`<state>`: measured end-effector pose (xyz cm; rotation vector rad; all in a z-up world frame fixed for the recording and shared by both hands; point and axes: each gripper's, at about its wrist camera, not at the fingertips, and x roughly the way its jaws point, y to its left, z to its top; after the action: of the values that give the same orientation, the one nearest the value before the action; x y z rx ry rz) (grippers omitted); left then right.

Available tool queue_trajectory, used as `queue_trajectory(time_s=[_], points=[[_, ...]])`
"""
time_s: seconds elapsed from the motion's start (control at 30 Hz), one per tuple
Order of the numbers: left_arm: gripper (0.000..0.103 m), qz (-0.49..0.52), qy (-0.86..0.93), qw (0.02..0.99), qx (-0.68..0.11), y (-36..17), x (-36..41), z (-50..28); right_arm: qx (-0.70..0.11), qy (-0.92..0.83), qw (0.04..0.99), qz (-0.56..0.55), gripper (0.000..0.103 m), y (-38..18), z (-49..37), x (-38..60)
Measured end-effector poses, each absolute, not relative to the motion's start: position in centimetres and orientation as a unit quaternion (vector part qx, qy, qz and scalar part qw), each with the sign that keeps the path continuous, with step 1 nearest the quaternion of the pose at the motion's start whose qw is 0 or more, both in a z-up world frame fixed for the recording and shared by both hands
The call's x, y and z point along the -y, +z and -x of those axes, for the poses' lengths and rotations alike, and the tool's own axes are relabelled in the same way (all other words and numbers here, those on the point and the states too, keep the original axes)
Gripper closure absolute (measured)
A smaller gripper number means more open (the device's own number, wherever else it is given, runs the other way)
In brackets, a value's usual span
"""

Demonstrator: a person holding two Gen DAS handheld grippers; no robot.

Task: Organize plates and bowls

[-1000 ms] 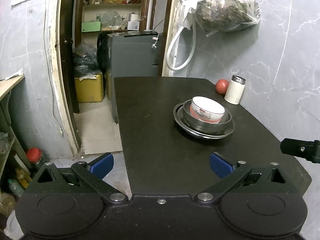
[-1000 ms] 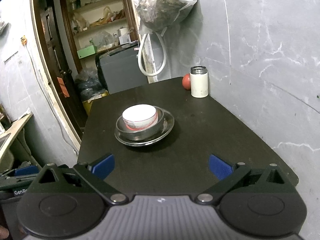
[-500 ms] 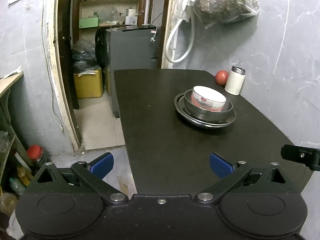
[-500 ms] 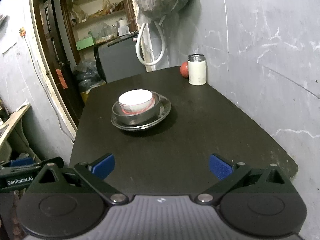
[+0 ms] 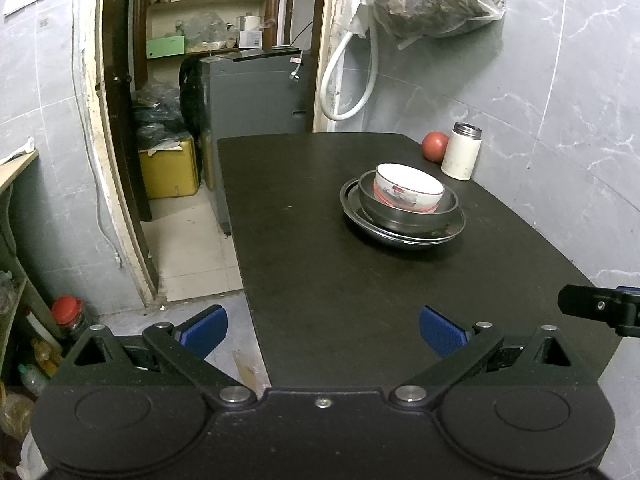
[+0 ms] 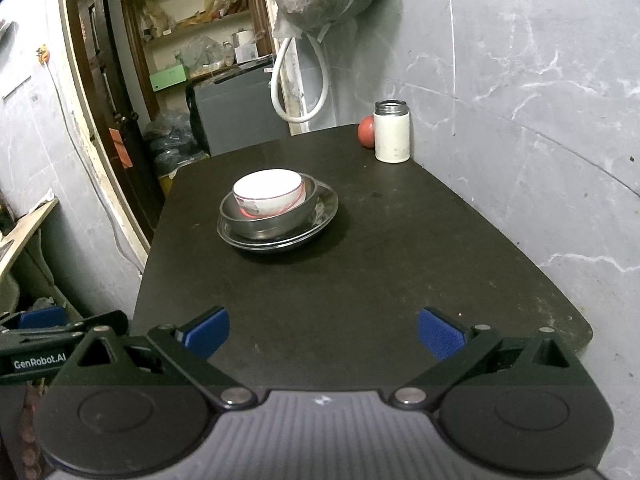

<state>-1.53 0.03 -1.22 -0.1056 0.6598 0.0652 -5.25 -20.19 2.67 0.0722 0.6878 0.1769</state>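
Stack looks done: white bowl [image 5: 408,192] nested in steel bowl [image 5: 404,216], both on steel plate [image 5: 360,220], mid-tabletop [image 5: 320,280], slightly far-right. No other loose dishes visible, so likely nothing left to sort.

Left gripper [image 5: 323,330] and right gripper [image 6: 323,330] both at the near edge, well apart from the stack, jaws wide, empty.

White canister [image 6: 392,136] and red fruit [image 6: 367,130] at far right corner, fruit half hidden behind canister. Can't tell if there's more than one plate under the bowls. Near tabletop edge blocked by the gripper bodies.
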Motion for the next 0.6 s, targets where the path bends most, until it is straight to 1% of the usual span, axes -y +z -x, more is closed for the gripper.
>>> queue_trajectory(time_s=[0.6], points=[[0.001, 0.053, 0.032, 0.943, -0.328, -1.46, -0.13, 1.52, -0.343, 0.09, 0.934, -0.034, 0.0, 2.27, 4.97, 20.08]])
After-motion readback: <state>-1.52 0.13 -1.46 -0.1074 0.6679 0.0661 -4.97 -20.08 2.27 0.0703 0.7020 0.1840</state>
